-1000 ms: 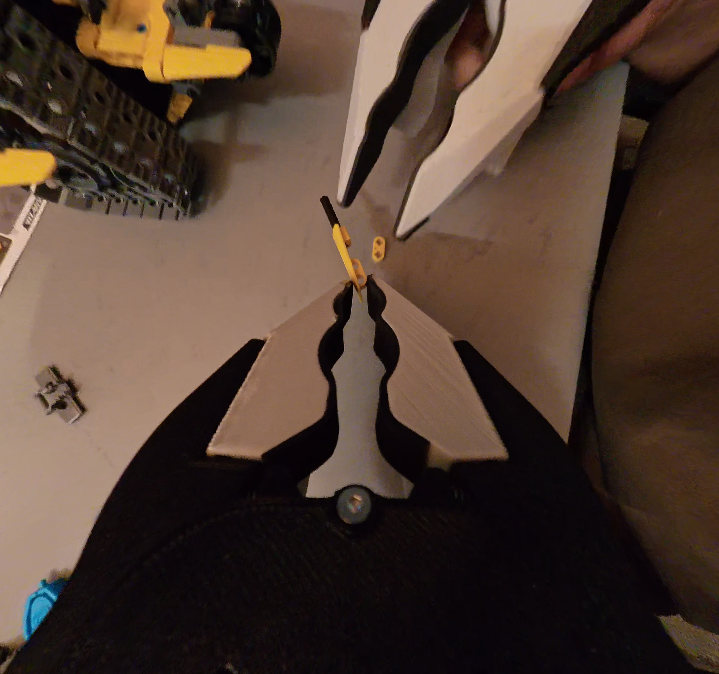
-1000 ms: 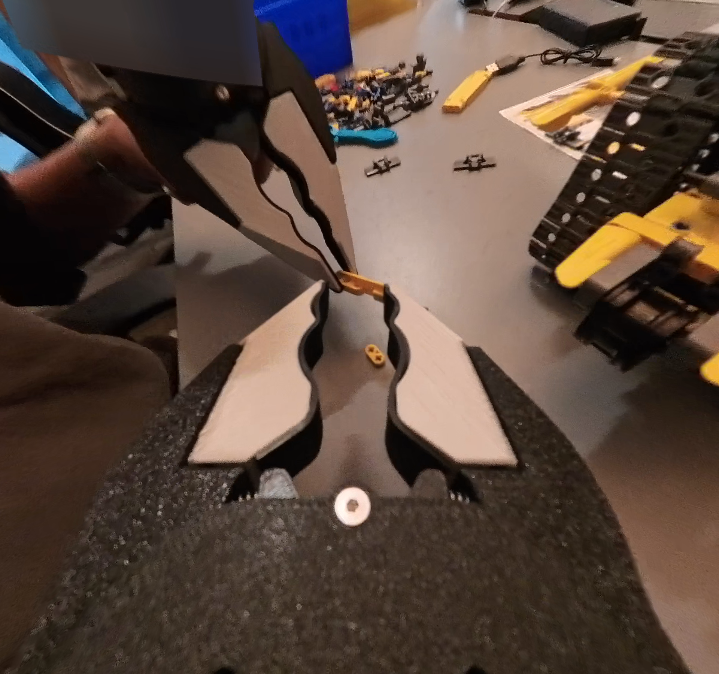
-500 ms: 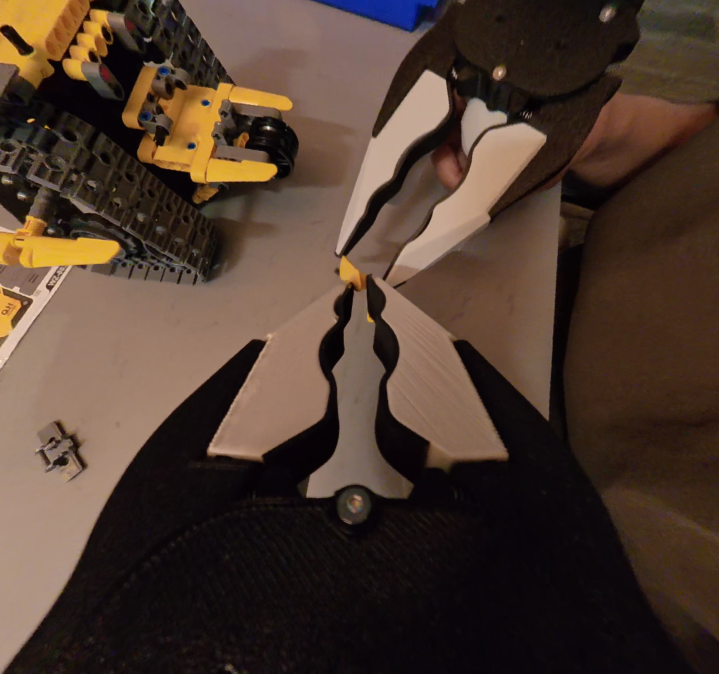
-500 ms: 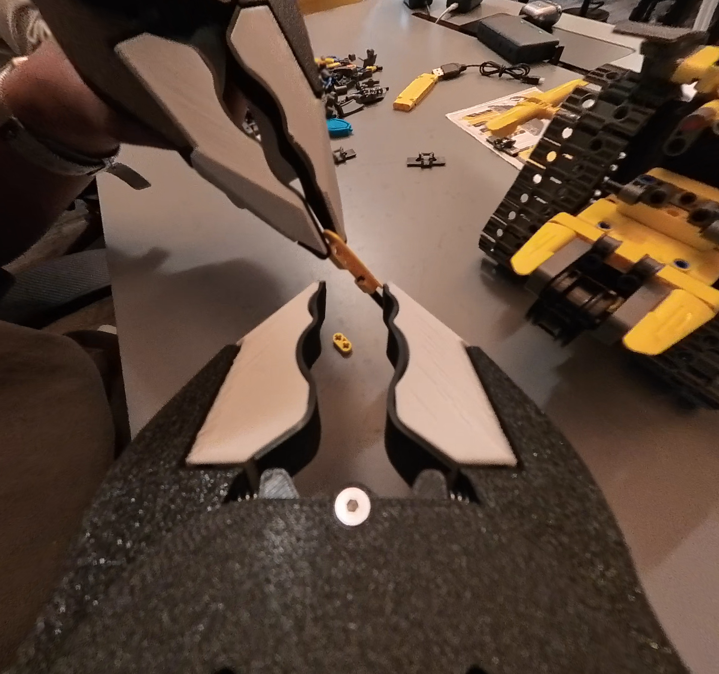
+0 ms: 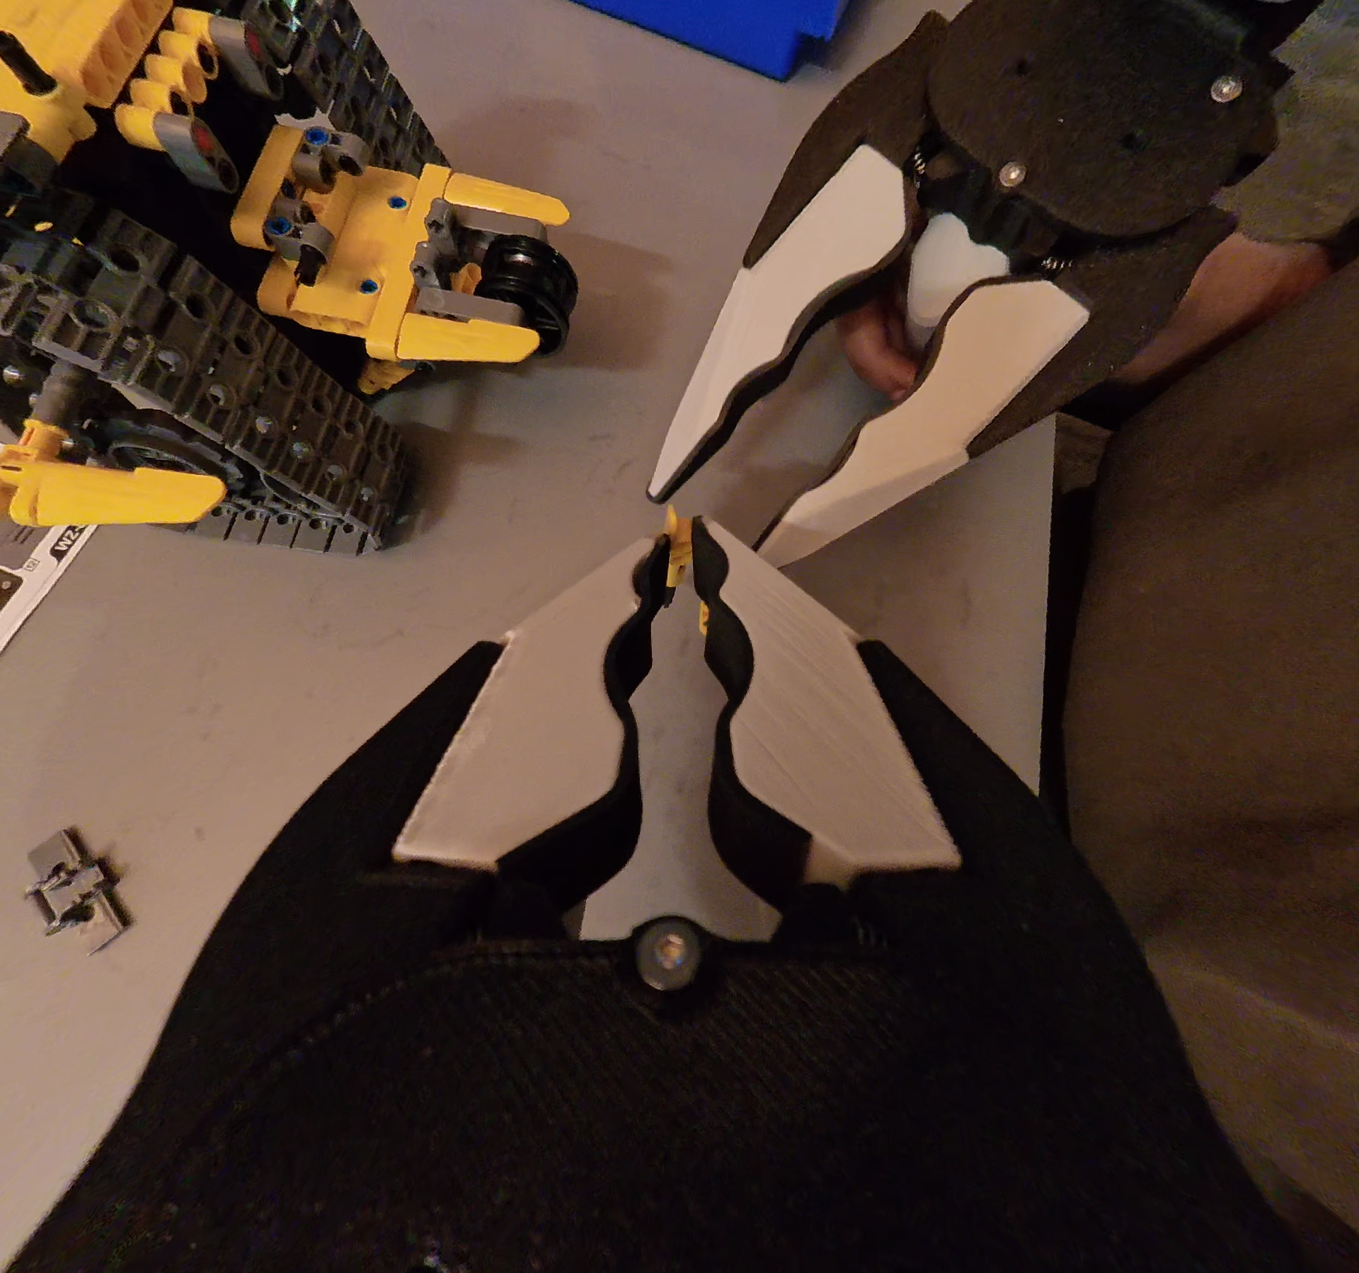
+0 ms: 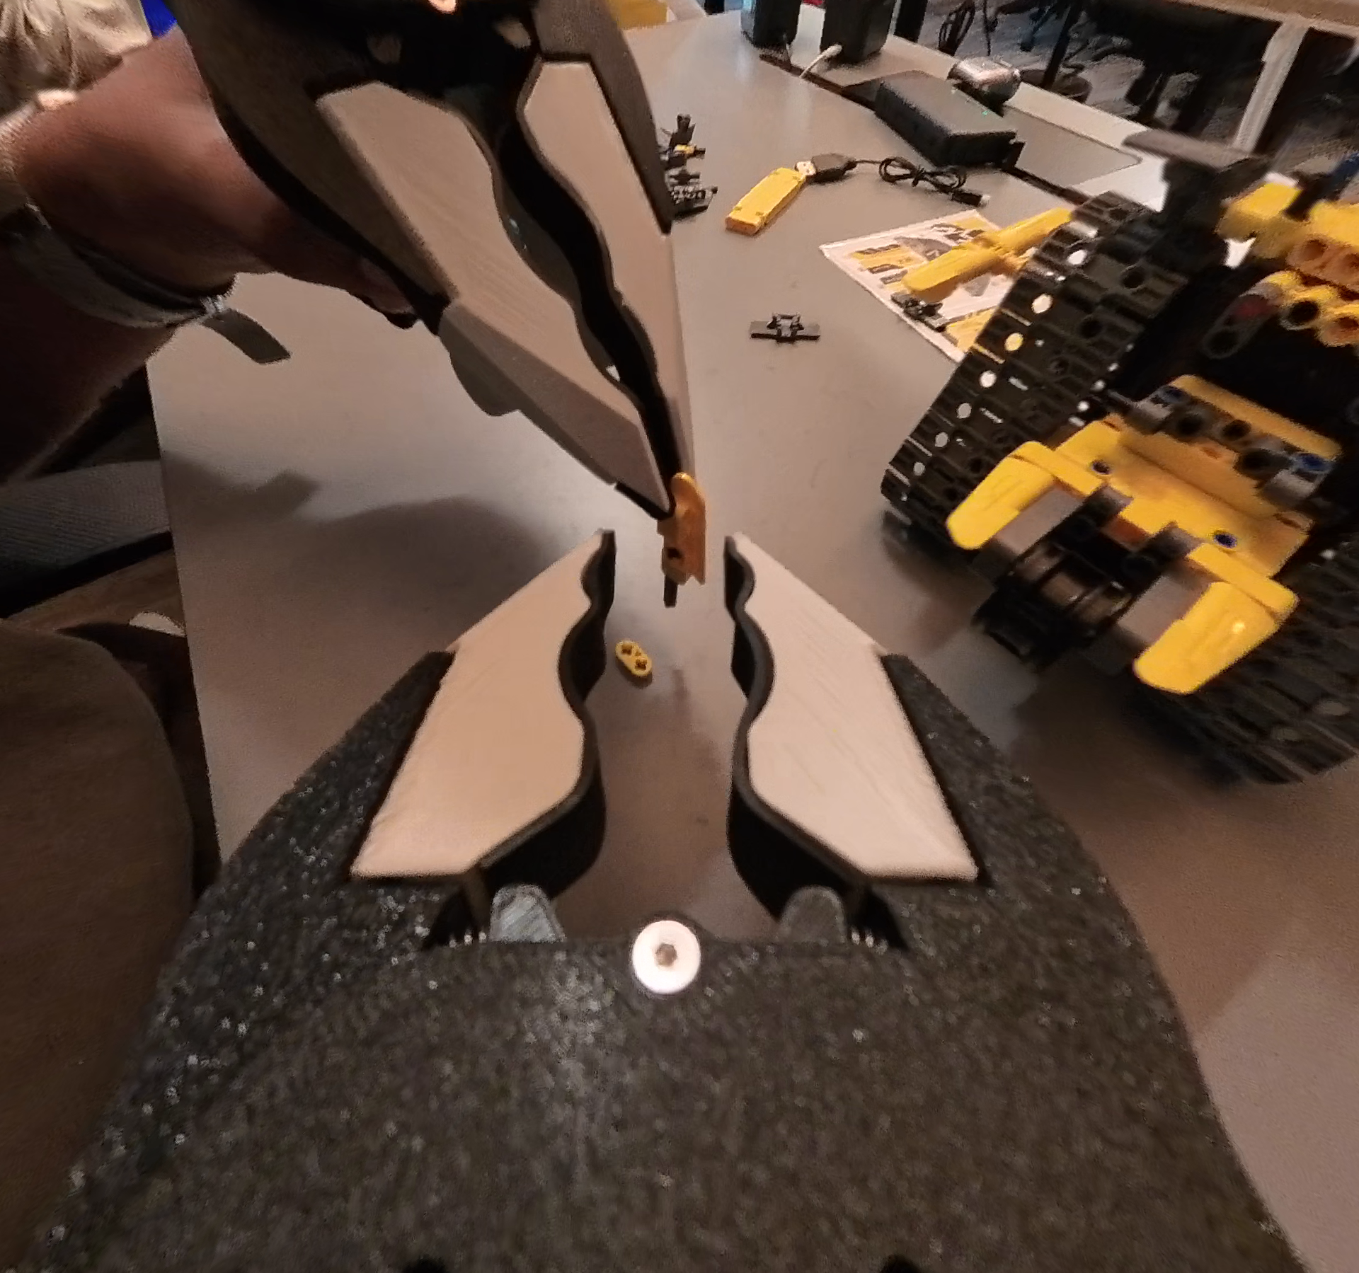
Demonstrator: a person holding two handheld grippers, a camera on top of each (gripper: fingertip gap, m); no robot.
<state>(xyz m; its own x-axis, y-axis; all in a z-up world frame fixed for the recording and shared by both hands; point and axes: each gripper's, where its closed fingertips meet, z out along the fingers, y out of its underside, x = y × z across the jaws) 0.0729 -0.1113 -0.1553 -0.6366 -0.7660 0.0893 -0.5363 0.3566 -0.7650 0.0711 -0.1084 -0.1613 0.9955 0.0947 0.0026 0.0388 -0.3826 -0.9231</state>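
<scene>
While the left gripper [image 5: 673, 552] pinches a small yellow beam [image 6: 685, 528] at frame centre, apparently with a black pin, the right gripper [image 6: 668, 539] gapes wide just beneath it.

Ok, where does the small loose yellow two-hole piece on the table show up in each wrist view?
Left wrist view: only a yellow sliver shows, mostly hidden behind the left gripper's right finger; probably the same piece.
Right wrist view: two-hole piece flat on the table, between the open right gripper's fingers.
Shared landmark: yellow tracked vehicle model.
</scene>
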